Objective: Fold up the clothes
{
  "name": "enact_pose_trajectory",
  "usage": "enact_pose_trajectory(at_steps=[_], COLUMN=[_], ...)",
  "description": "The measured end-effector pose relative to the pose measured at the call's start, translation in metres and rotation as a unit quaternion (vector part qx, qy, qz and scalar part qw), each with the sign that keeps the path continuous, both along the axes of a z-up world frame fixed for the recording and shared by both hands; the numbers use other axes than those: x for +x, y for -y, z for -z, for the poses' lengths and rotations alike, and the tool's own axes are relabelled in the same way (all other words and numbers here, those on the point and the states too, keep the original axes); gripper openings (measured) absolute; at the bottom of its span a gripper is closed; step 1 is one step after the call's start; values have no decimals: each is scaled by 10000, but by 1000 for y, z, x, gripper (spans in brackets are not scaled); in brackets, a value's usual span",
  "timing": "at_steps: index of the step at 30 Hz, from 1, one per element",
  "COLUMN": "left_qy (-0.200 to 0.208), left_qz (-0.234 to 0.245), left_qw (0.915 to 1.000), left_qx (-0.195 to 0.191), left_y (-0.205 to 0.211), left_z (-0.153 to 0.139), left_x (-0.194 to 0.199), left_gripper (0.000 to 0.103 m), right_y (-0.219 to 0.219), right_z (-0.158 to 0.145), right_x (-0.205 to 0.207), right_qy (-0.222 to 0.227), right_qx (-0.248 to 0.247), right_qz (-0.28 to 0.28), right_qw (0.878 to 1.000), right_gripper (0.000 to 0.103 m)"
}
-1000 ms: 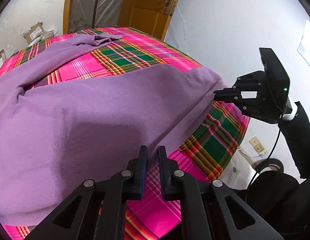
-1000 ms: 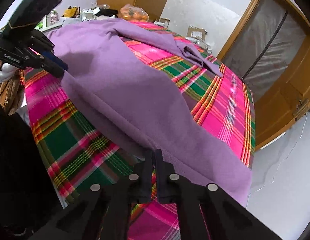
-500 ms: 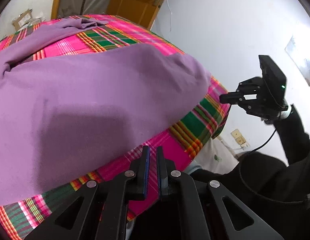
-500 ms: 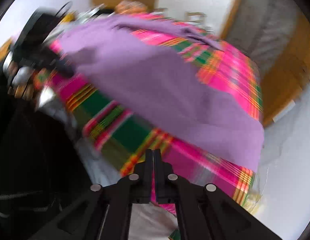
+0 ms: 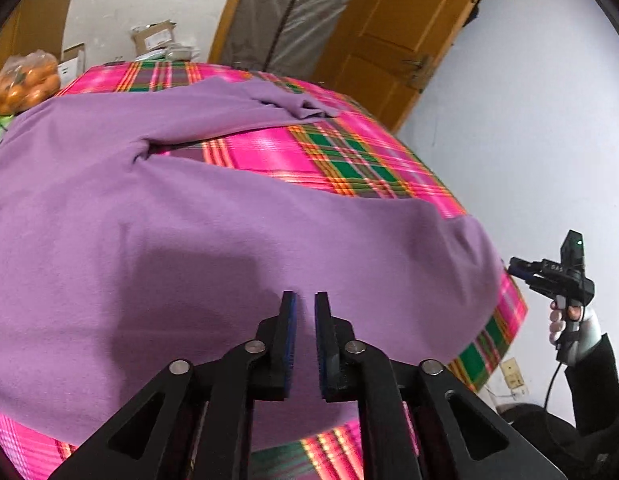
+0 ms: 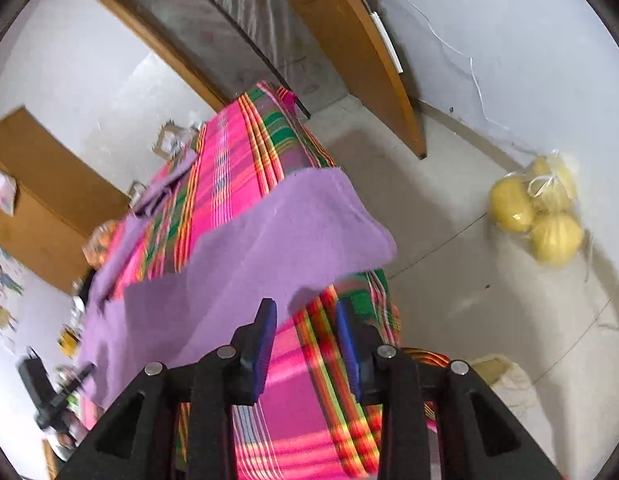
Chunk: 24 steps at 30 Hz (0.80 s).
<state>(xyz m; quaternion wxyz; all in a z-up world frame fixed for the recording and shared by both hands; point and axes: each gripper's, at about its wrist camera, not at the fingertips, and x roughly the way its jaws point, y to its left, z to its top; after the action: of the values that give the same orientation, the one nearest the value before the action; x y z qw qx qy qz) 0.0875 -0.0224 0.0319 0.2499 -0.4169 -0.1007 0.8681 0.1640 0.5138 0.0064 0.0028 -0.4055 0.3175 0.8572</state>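
1. While our left gripper (image 5: 305, 300) hovers over the garment (image 5: 197, 240) spread on the tabletop (image 5: 349, 160), jaws slightly parted, empty.
2. Our right gripper (image 6: 305, 312), jaws wide, faces its overhanging corner just ahead.

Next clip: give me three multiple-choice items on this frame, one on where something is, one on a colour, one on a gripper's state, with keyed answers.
1. Where does the garment's right corner lie?
A. Tucked under the cloth
B. Hanging past the table edge
C. On the floor

2. What colour is the garment?
A. Purple
B. Yellow
C. Grey

3. What state is the right gripper in?
A. Shut on the garment
B. Shut, empty
C. Open, empty

Answers:
1 B: in the right wrist view the corner droops over the plaid cloth's edge above the floor.
2 A: it is purple in both views.
3 C: its blue-padded fingers stand apart with only plaid cloth showing between them.
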Motion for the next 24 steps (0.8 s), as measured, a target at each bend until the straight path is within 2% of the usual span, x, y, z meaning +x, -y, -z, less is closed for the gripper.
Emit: enact_pose_trajectory(at_steps=[7,10,12,15,17,18,20,21,24], left_qy=[168,249,277,281,281,280,278,275,280], left_qz=[-324,-365,-376,-371,-369,-371,-389,-404,-452], left_qw=[9993,9990,9989,9989,9989,9989,9989,9988,9986], left_qx=[-68,-36,-18,2,14,17,16,9,11], left_y=[11,14,14,12,12,12,13,14,17], left_z=[13,19,21,22,22,22,22,22,22], left_x=[-8,-7,-8,-10,-10,-10,-9,-9,-9], left_gripper=[12,12,12,12,12,12,12,12,12], right_y=[-33,-45,-44,-47,-49,-49,-50,-49,-45], right_z=[18,31,37,49,57,58,56,53,35], right_x=[-9,-9,-14,-21,-26,-25,-24,-24,-11], right_qy=[291,199,166,83,6,-54,-184,-265,-544], right_qx=[-800,-1484,-1718,-2013,-2193,-2186,-2129,-2047,-1805], right_qz=[526,567,590,776,931,999,1115,1147,1272], right_qw=[9950,9871,9832,9764,9712,9707,9705,9717,9738], right_gripper=[36,37,42,42,35,27,18,9,7])
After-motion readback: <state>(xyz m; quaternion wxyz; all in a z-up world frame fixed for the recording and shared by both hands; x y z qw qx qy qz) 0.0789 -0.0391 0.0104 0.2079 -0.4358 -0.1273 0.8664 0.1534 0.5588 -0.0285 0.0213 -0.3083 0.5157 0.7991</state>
